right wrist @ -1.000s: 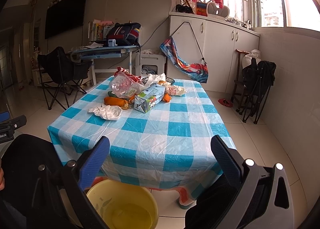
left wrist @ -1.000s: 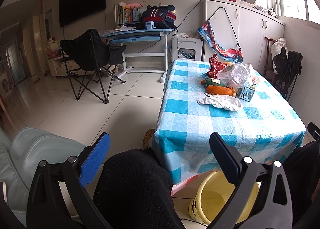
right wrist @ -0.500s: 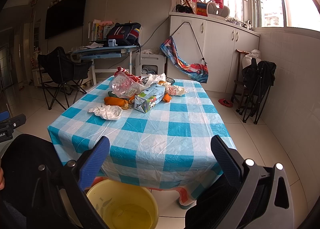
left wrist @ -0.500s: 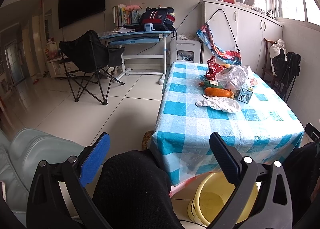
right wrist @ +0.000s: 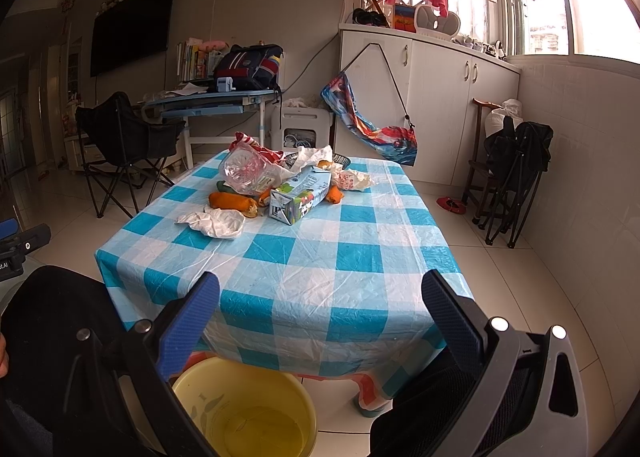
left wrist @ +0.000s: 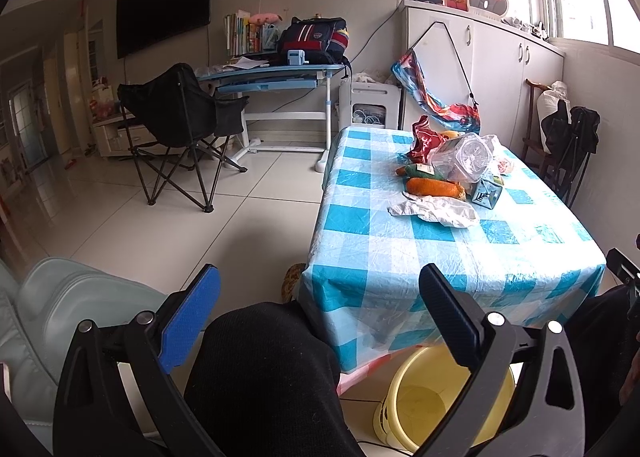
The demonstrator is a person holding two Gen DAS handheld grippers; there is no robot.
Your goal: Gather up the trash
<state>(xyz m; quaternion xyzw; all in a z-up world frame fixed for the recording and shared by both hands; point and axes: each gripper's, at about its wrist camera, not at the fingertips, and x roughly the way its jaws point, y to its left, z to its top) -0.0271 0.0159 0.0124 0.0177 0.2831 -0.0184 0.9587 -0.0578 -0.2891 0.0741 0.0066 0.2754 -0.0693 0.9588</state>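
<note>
Bucket (right wrist: 240,409) below right gripper (right wrist: 320,297), empty; trash (right wrist: 280,185) on table (right wrist: 320,257) ahead. Both grippers' jaws spread; left gripper (left wrist: 320,293) holds nothing.

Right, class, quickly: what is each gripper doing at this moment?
Left gripper: open, holding nothing.
Right gripper: open, holding nothing.

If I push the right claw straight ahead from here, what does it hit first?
Probably the near edge of the checked tablecloth, which lies between the open right claw fingers. The crumpled white tissue and milk carton lie farther back. Depth is uncertain.
</note>
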